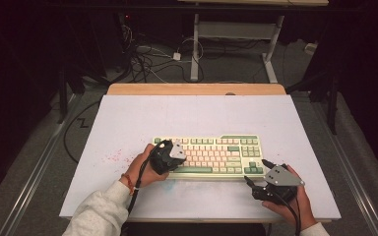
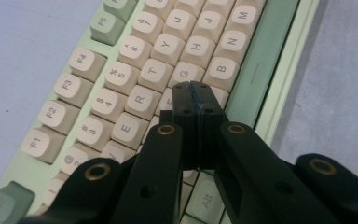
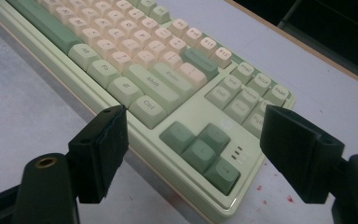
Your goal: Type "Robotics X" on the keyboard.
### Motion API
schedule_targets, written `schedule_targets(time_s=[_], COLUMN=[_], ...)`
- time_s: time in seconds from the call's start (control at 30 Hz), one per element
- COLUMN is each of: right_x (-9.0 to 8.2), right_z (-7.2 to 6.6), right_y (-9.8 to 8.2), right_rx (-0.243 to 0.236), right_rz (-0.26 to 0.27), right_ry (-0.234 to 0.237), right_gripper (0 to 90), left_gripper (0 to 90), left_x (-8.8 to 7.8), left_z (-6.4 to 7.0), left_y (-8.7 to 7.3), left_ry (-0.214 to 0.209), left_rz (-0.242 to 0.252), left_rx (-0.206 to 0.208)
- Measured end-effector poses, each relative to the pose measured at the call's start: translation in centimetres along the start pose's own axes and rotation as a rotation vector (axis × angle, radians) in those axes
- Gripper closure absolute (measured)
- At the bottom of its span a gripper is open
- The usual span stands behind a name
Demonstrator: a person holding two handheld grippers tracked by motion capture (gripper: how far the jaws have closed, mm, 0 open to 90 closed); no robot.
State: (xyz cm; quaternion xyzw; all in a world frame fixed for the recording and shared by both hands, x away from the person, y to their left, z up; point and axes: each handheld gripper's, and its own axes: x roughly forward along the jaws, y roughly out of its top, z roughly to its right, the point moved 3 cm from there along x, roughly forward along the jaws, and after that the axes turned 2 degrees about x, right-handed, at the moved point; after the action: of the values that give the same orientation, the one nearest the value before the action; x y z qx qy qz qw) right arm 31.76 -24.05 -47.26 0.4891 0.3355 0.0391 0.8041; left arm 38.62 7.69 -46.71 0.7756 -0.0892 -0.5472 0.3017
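The mechanical keyboard [image 1: 209, 155], cream keys with green modifiers, lies across the white table mat [image 1: 128, 118], nearer the mat's front edge than its back. The left gripper [image 2: 196, 95] has its jaws pressed together into one blunt tip, poised over the letter keys just in front of the G key [image 2: 185, 73] and beside the R key [image 2: 140, 100]; whether the tip already touches a keycap I cannot tell. The risk there is that the closed tip is wider than a fingertip: lowered off-centre, it would likely catch two neighbouring keys at once, or slide off a sloped cap onto the green spacebar [image 2: 261, 70]. Pressing at a slant could also push the whole keyboard across the smooth mat, as nothing braces it. The right gripper [image 3: 193, 149] hovers with its jaws wide apart, holding nothing, just off the keyboard's right front corner above the arrow keys [image 3: 200, 151]; drifting lower, one jaw might press the Ctrl key [image 3: 148, 108] unintentionally.
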Motion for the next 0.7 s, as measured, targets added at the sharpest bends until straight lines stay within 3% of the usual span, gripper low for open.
schedule_targets(time_s=[0.33, 0.57, 0.7], right_x=[-0.2, -0.3, -0.2], right_z=[0.1, 0.0, 0.0], right_y=[0.1, 0.3, 0.2], right_rx=[0.007, 0.012, 0.019], right_rz=[0.01, 0.013, 0.01], right_ry=[-0.003, -0.001, 0.004], right_gripper=[23.6, 23.6, 23.6], left_gripper=[82.3, 68.5, 54.6], left_x=[-2.1, -3.5, -3.9], left_z=[-0.5, -0.8, -0.9], left_y=[-0.5, -1.4, -1.9], left_ry=[0.062, 0.107, 0.16], left_rz=[0.086, 0.146, 0.168], left_rx=[-0.022, -0.033, -0.051])
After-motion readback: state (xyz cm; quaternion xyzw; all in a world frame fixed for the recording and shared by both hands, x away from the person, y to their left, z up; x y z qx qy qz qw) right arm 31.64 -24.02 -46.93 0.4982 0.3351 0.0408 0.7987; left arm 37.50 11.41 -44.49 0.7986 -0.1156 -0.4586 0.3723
